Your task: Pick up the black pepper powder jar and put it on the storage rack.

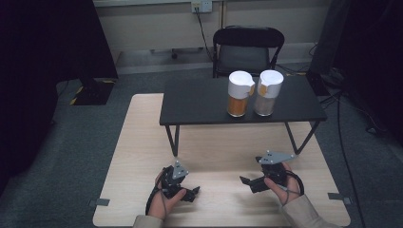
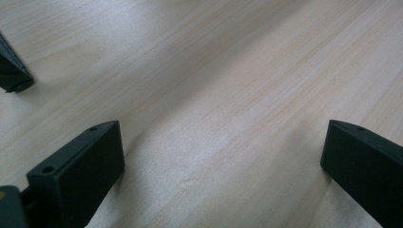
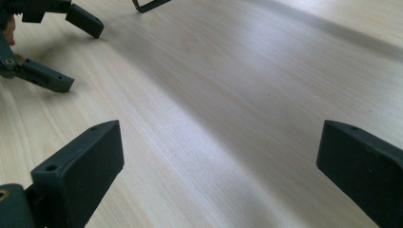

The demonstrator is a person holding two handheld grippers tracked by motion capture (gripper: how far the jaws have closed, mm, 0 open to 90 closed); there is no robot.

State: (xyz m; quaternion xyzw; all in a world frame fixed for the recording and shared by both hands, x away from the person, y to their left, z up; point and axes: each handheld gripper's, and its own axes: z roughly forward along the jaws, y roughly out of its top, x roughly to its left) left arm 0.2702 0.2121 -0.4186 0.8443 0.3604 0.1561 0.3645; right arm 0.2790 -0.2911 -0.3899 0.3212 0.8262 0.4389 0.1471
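Observation:
Two jars with white lids stand side by side on a low black shelf [image 1: 199, 102]. The left jar [image 1: 239, 94] holds orange contents and the right jar [image 1: 268, 93] holds pale beige contents. My left gripper [image 1: 194, 193] rests low over the wooden table [image 1: 142, 142] near its front edge, pointing right, open with nothing between its fingers. My right gripper [image 1: 247, 183] faces it, pointing left, also open and holding nothing. The left gripper [image 2: 222, 130] and right gripper [image 3: 221, 128] each show bare wood between their wide-apart jaws.
A black folding chair [image 1: 248, 50] stands behind the table. The shelf's thin metal legs [image 1: 176, 140] come down onto the tabletop ahead of my hands. In the right gripper view the left gripper [image 3: 78, 54] sits at the upper left. Cables [image 1: 349, 156] run across the floor at right.

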